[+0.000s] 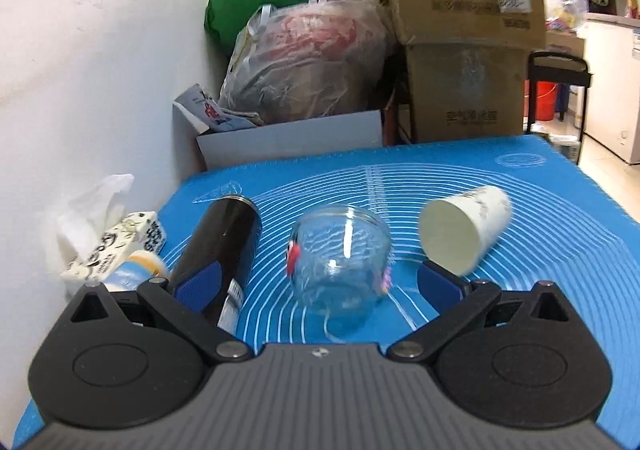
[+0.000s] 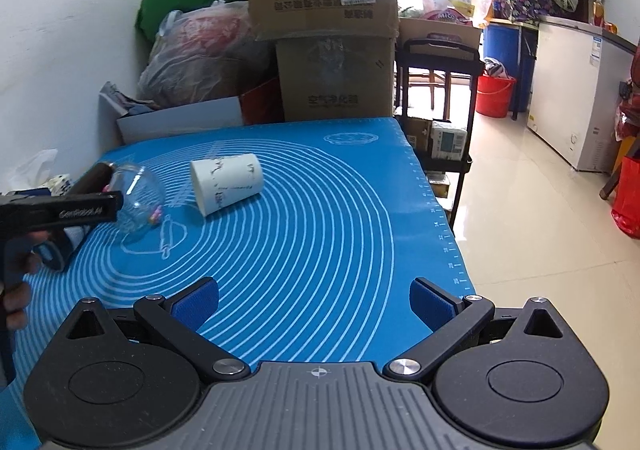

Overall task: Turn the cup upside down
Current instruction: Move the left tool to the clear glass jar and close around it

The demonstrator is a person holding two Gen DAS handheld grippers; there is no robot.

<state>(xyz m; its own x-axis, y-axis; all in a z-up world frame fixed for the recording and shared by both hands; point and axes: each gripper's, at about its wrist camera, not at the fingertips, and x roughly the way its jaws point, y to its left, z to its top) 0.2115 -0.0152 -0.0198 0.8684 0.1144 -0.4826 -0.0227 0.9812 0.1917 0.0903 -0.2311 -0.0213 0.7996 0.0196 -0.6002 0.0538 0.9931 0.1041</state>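
A clear glass cup [image 1: 340, 262] with small pink marks lies tilted on the blue mat [image 1: 540, 250], blurred, its mouth facing away. My left gripper [image 1: 320, 286] is open, its blue pads [image 1: 198, 286] on either side of the glass and apart from it. The glass also shows in the right wrist view [image 2: 138, 202], just beyond the left gripper's black body [image 2: 60, 210]. A white paper cup [image 1: 464, 230] lies on its side to the right; it also shows in the right wrist view [image 2: 226, 184]. My right gripper [image 2: 314, 308] is open and empty over the mat's near part.
A black cylinder bottle [image 1: 224, 246] lies left of the glass, next to a tissue pack [image 1: 116, 246]. Cardboard boxes [image 2: 332, 26] and plastic bags [image 1: 304, 58] stand behind the table. The mat's right edge [image 2: 440, 210] drops to the tiled floor, beside a black cart [image 2: 440, 98].
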